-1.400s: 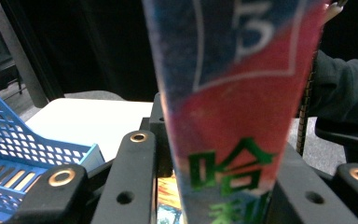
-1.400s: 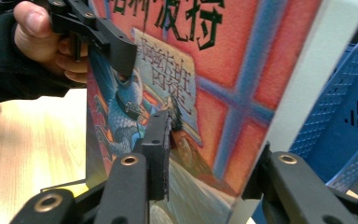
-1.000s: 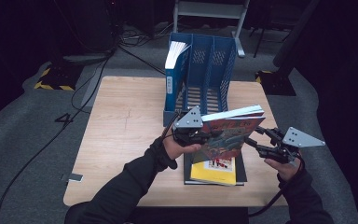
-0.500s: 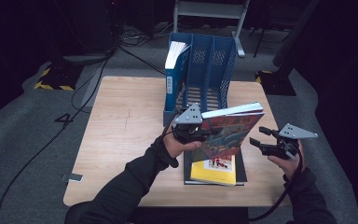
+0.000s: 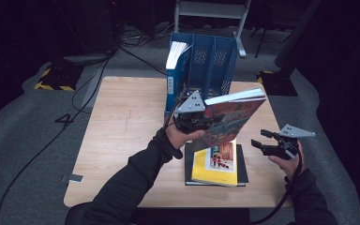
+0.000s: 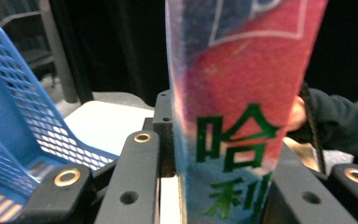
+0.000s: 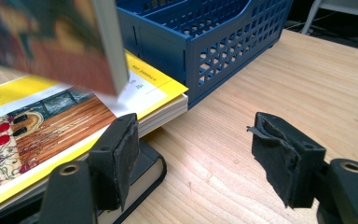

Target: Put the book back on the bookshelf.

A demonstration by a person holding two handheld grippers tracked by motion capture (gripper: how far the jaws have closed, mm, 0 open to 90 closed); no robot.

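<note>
1. Red and blue showed on the cover of the book [image 5: 227, 119] that the left claw [image 5: 198, 123] clamped by its spine end, clear above the worktop [image 5: 122, 126].
2. The right claw [image 5: 262, 140] hung just right of the book with nothing between its pads [image 7: 123, 154]; its jaws had just been opening and stood wide.
3. Below lay a yellow book [image 5: 215, 161] on a dark book [image 5: 242, 174].
4. The step looked like carrying the lifted book to the blue rack [image 5: 211, 63] behind.
5. The book's long axis ran from the left claw up and to the right, its page edge upward, its free end tilted high.
6. The next move probably called for turning it upright and lining it with an empty slot, beside the book [image 5: 176, 70] already filed at the rack's left.
</note>
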